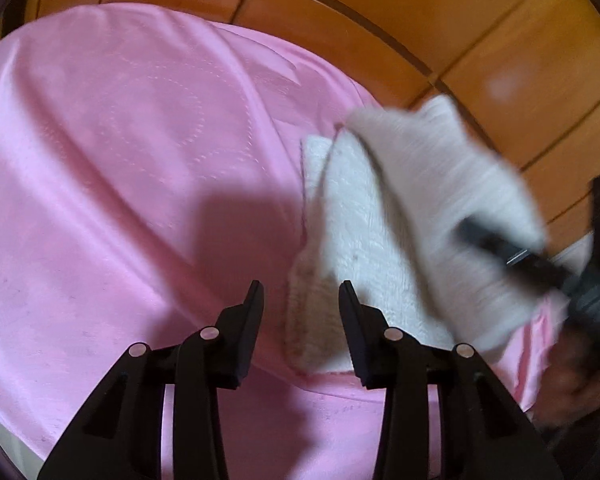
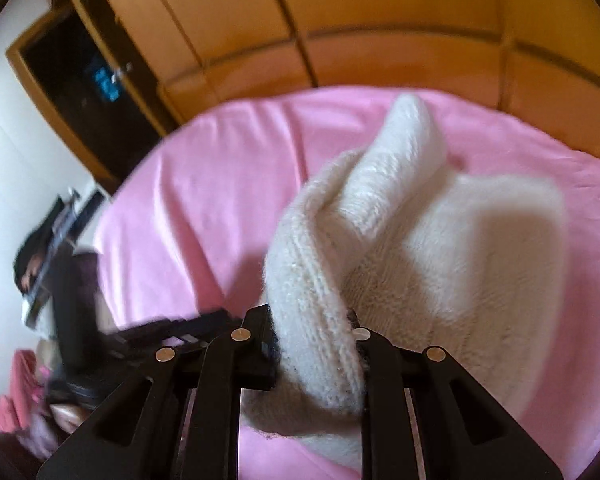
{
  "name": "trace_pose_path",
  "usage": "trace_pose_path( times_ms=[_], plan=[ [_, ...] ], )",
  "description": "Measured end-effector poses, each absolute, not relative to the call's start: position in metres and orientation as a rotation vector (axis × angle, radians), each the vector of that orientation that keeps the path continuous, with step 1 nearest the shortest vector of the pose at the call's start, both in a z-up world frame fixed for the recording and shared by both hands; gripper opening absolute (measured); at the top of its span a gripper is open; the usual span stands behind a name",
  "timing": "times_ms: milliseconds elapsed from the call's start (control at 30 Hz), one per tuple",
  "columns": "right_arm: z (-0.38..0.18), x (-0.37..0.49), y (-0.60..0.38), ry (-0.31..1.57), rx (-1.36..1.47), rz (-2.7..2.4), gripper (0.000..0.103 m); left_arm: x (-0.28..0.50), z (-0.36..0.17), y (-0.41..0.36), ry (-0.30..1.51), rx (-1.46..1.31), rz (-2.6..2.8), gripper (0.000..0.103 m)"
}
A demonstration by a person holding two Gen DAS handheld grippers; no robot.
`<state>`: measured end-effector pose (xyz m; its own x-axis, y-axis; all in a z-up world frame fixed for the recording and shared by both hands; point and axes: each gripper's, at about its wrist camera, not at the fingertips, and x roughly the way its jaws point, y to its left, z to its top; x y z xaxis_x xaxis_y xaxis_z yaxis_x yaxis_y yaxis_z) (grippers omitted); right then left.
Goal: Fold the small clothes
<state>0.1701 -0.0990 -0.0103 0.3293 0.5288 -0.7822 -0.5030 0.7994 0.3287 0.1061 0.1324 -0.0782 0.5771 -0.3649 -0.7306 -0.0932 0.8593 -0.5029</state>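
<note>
Pink sheet (image 1: 120, 160); right gripper (image 2: 314, 328) clamps white knit garment (image 2: 440, 248); no legible writing.

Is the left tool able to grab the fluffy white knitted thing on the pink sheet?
Probably yes. The left tool is open just above the near edge of the fluffy white knitted garment, with nothing between them. The right tool holds the other end lifted.

Pink sheet (image 1: 120, 160) (creased) spread before wooden wardrobe (image 2: 340, 20).

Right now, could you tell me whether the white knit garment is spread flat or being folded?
Being folded: the right tongs grip the white knit garment by an edge, lifting it over the part lying on the pink sheet.
</note>
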Motion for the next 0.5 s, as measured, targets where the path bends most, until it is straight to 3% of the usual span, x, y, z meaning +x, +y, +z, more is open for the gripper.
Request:
trace_pose_path(
  times_ms=[67, 133, 167, 200, 500],
  plan=[
    [-0.019, 0.164, -0.092, 1.032, 0.013, 0.712, 0.02, 0.105, -0.072, 0.14, 0.933, -0.555, -0.187, 0.048],
    [-0.015, 0.162, -0.098, 1.016, 0.057, 0.759, 0.033, 0.106, -0.063, 0.146, 0.913, -0.59, -0.223, 0.051],
    [-0.01, 0.159, -0.105, 1.005, 0.096, 0.789, 0.046, 0.107, -0.059, 0.146, 0.905, -0.595, -0.234, 0.053],
    [-0.003, 0.154, -0.113, 0.984, 0.127, 0.818, 0.052, 0.111, -0.056, 0.147, 0.898, -0.596, -0.243, 0.054],
    [0.003, 0.098, -0.217, 0.916, 0.102, 0.601, 0.052, 0.148, -0.038, 0.129, 0.94, -0.69, -0.416, 0.062]
  ],
)
